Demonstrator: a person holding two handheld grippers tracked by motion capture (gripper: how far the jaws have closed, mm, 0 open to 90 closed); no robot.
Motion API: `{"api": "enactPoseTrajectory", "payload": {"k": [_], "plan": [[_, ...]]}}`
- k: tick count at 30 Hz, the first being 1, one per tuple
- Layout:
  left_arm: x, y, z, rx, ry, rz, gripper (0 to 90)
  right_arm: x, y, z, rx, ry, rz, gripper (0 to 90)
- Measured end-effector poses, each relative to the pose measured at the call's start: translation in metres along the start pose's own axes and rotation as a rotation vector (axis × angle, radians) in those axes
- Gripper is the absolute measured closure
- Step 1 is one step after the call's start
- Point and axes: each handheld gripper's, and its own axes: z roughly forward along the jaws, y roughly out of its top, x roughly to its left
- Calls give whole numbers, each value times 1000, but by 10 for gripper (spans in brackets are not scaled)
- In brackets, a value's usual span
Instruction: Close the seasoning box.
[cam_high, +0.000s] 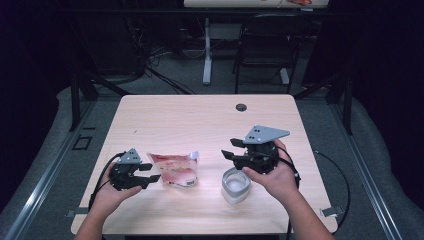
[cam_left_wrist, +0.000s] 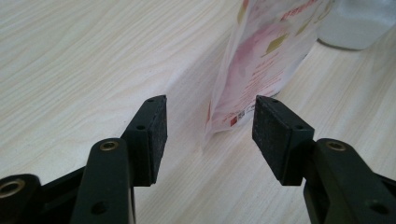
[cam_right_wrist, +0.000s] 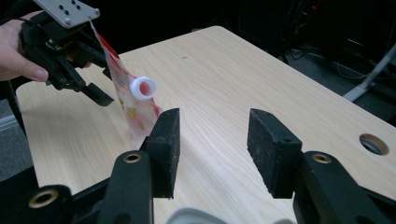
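Standing glossy, crinkled pouch (cam_high: 175, 170) by translucent rounded jar (cam_high: 235, 184) on pale woodgrain; both claws, left gripper (cam_high: 150, 172) and right gripper (cam_high: 230, 148), gaping wide, gripping nothing.

No legible text anywhere. Printing present on the pink-and-white pouch (cam_left_wrist: 261, 60) standing on the table (cam_high: 200, 115) just beside the clear container (cam_high: 235, 185): reddish lettering near the pouch's top edge and fine print lower down its face, all too blurred to read. Small red and dark marks, perhaps a logo and a code block, at the pouch's bottom corner, likewise unreadable. White spout (cam_right_wrist: 143, 88) on the pouch's upper side blank. No brand, number or sign made out on the container next to the pouch.
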Motion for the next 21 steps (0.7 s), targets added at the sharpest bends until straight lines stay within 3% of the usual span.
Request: {"api": "enactPoseTrajectory", "payload": {"k": [21], "plan": [[7, -6, -6, 3, 26, -16, 456, -26, -30, -33, -48, -86, 94, 562]]}}
